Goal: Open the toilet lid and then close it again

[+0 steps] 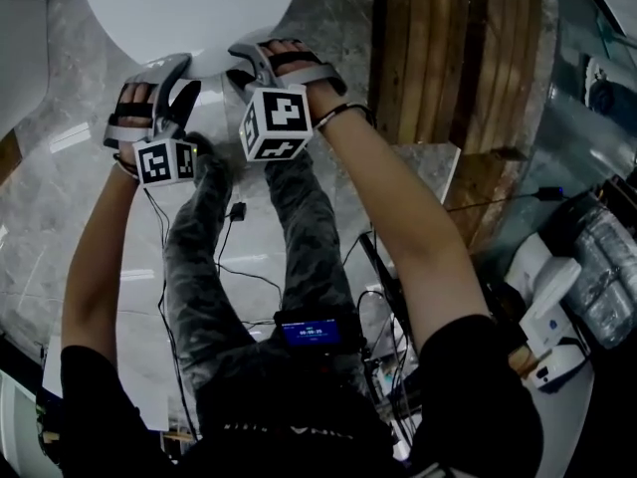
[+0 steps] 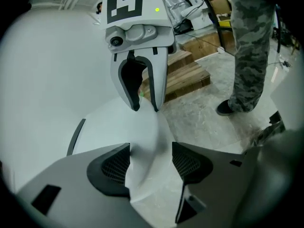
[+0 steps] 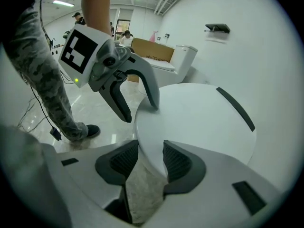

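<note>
The white toilet lid (image 1: pixel 189 8) lies down flat, and its front rim faces me. My left gripper (image 2: pixel 151 163) is open wide, and the lid's rim (image 2: pixel 142 141) runs between its pads without touching them. Seen from the right gripper view, the left gripper (image 3: pixel 140 110) has one finger over the lid and the other off the rim. My right gripper (image 3: pixel 151 158) is narrower, with its pads against the lid's rim (image 3: pixel 156 141) on both sides. In the head view the left gripper (image 1: pixel 184 76) and the right gripper (image 1: pixel 242 63) sit side by side at the lid's front edge.
A wooden pallet (image 1: pixel 458 58) stands to the right of the toilet. Cables (image 1: pixel 239 237) trail over the marble floor by my legs. A second toilet (image 3: pixel 183 61) and a cardboard box (image 3: pixel 152 49) stand further back. Equipment clutters the right side (image 1: pixel 557 297).
</note>
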`<state>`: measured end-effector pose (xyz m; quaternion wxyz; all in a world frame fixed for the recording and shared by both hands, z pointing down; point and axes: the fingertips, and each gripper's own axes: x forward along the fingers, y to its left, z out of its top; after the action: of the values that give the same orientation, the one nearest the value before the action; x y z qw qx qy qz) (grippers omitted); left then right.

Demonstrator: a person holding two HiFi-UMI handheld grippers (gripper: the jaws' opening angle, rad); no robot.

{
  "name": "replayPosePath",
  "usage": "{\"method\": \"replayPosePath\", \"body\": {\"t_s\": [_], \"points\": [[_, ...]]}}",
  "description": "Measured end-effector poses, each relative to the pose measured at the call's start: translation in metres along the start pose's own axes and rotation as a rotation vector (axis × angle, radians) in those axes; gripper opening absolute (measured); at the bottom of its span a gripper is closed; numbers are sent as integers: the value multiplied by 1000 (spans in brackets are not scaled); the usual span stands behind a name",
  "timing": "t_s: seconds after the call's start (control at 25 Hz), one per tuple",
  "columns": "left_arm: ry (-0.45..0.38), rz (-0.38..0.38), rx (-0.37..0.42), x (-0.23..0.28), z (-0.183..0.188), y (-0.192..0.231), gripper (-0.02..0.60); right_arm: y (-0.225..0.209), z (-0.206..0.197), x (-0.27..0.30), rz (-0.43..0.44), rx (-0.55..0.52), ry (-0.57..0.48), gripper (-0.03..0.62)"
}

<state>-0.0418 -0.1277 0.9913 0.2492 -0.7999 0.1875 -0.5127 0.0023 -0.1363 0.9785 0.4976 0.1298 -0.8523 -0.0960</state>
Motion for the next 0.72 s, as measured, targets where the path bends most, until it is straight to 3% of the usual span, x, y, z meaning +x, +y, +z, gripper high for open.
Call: {"method": "replayPosePath", "body": {"t_s": [0.16,0.28,0.36,0.48,0.6,0.72], "points": [[2,-75,-95,-18,12,7,238,-10,9,-18,48,140,38,143],[0,-67,-208,-47,27,38,226,-28,30,-51,35,179,29,131],[1,-22,-301,-72,35,76,198,-49,48,-79,5,206,14,126],[-23,94,-469,-117,48,152,103,-93,81,-132,-71,294,-30,106],[-102,165,-635,-182,75,225,64,-135,122,-207,-139,431,-87,83],[-208,221,-754,-254,110,289,32,-170,162,-289,-211,542,-163,61]]}}
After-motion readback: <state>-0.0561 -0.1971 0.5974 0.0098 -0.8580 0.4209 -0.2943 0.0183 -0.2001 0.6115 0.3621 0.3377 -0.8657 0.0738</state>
